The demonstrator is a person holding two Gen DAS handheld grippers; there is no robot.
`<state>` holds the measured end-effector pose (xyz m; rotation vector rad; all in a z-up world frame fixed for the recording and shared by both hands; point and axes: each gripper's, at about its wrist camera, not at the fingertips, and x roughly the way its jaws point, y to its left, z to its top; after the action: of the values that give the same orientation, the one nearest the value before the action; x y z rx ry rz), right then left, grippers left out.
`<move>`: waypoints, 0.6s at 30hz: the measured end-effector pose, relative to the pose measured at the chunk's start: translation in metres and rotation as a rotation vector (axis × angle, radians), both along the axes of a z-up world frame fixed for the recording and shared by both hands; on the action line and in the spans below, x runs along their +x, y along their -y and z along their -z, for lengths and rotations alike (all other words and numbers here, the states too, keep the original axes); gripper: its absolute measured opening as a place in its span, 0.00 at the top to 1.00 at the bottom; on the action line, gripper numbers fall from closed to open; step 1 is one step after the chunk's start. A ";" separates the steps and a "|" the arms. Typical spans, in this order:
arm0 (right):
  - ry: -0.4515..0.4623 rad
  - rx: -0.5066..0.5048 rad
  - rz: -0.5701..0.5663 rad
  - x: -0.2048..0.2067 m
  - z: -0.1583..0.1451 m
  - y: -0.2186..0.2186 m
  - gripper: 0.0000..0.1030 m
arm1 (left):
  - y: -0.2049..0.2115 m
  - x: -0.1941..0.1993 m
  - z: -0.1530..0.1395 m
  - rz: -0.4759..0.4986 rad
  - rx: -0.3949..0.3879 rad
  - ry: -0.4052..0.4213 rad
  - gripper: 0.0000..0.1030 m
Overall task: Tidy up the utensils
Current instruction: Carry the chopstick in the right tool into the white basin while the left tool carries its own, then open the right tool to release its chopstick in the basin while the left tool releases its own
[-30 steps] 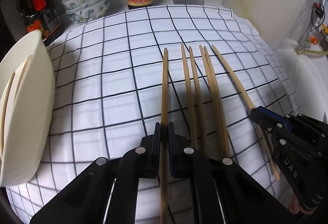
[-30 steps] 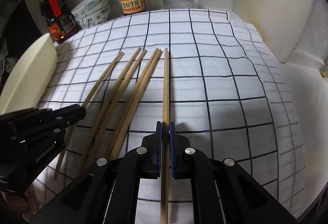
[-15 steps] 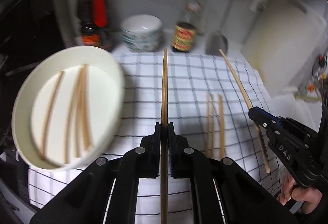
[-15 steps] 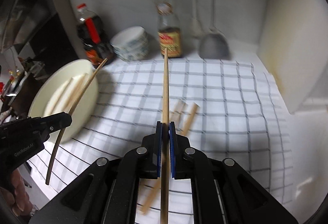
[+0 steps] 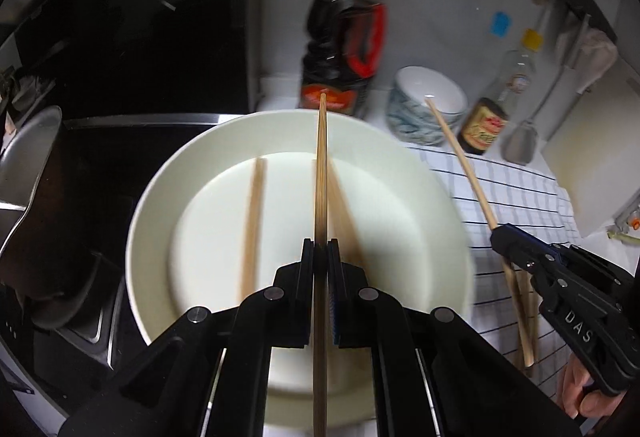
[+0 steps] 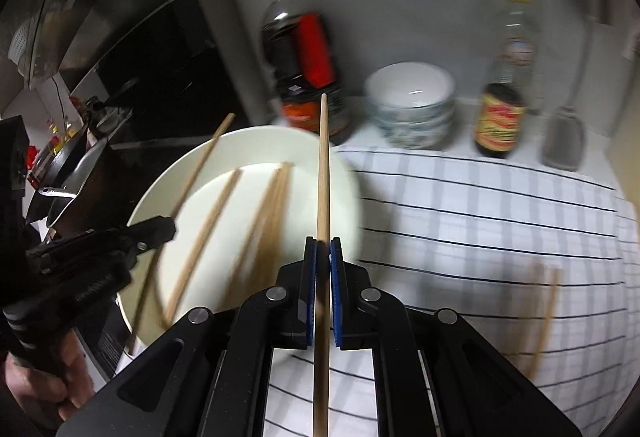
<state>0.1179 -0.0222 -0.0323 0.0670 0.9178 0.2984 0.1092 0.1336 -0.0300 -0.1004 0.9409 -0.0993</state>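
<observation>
A: What are the jaws doing?

B: The left gripper (image 5: pixel 321 249) is squeezing one chopstick (image 5: pixel 321 173) tight between its jaws. The right gripper (image 6: pixel 322 249) is squeezing another chopstick (image 6: pixel 323 173) the same way.

A: Where are the sticks pointing?

B: Each one is sticking straight out ahead of its jaws. The left one is hanging over the white plate (image 5: pixel 168 205). The right one is hanging over the plate's right edge.

A: What is lying under the jaws?

B: Loose chopsticks (image 5: pixel 253 221) are lying in the plate, under and left of the left jaws. Two more chopsticks (image 6: pixel 542 313) are lying on the checked cloth (image 6: pixel 480 221), far right of the right jaws.
</observation>
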 end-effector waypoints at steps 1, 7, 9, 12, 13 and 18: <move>-0.011 -0.003 -0.005 0.006 0.004 -0.012 0.94 | -0.006 0.005 0.004 0.001 -0.004 -0.007 0.93; -0.101 -0.016 -0.003 0.036 0.031 -0.054 0.94 | -0.033 0.029 0.032 0.006 -0.007 -0.079 0.93; -0.132 -0.026 0.002 0.042 0.040 -0.061 0.94 | -0.037 0.033 0.041 0.015 -0.003 -0.103 0.93; -0.178 -0.038 0.020 0.048 0.053 -0.066 0.94 | -0.038 0.041 0.053 0.030 -0.005 -0.137 0.93; -0.191 -0.040 0.025 0.049 0.057 -0.067 0.94 | -0.038 0.040 0.055 0.034 -0.006 -0.142 0.93; -0.225 -0.047 0.037 0.049 0.068 -0.072 0.94 | -0.036 0.044 0.066 0.059 0.007 -0.169 0.92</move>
<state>0.1674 0.0494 -0.1007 0.0752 1.1450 0.2380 0.1537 0.1693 -0.0964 -0.0759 1.1131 -0.1435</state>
